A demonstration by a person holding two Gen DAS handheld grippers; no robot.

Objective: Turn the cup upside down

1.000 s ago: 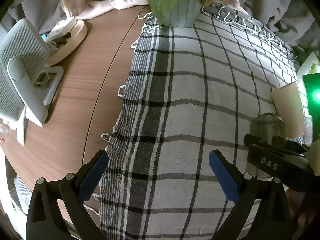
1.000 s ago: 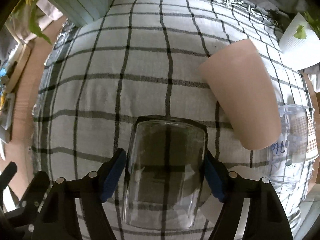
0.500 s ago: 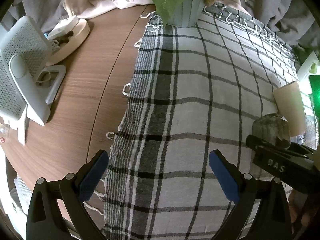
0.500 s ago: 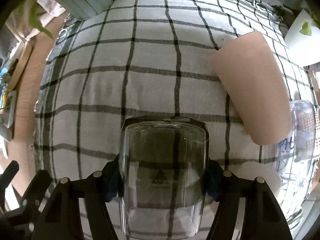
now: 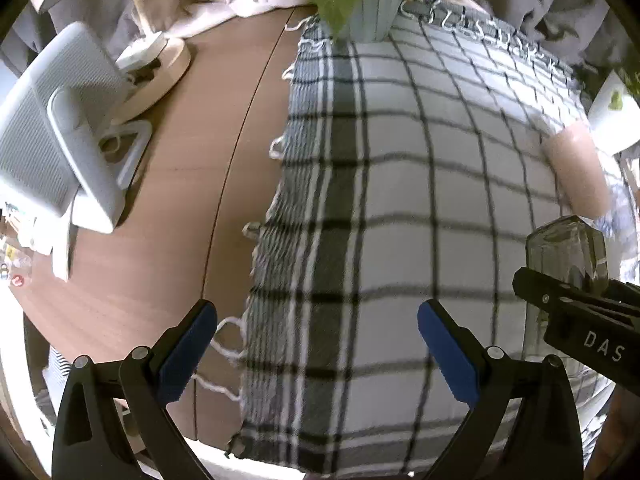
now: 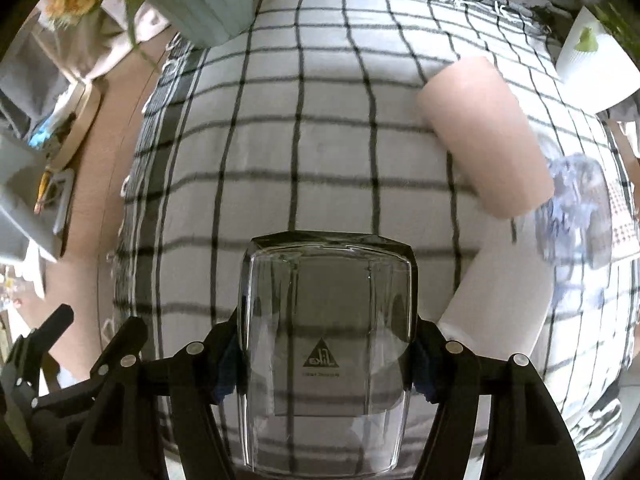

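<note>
My right gripper [image 6: 326,360] is shut on a clear glass cup [image 6: 326,344], its blue pads pressed on both sides. The cup is lifted above the checked cloth [image 6: 320,140], with its thick base pointing away from me. The cup also shows in the left wrist view [image 5: 568,256] at the far right, held by the black right gripper. My left gripper [image 5: 316,352] is open and empty, low over the cloth's left edge.
A pink paper cup [image 6: 484,136] stands upside down on the cloth at right, next to a clear printed cup [image 6: 576,204] and a white cup [image 6: 500,312]. A ribbed plant pot [image 6: 204,4] stands at the back left. A white fan [image 5: 56,136] stands on the wooden table [image 5: 192,184].
My right gripper closed on the glass cup and raised it off the cloth. My left gripper drifted back and left; its jaws stayed open.
</note>
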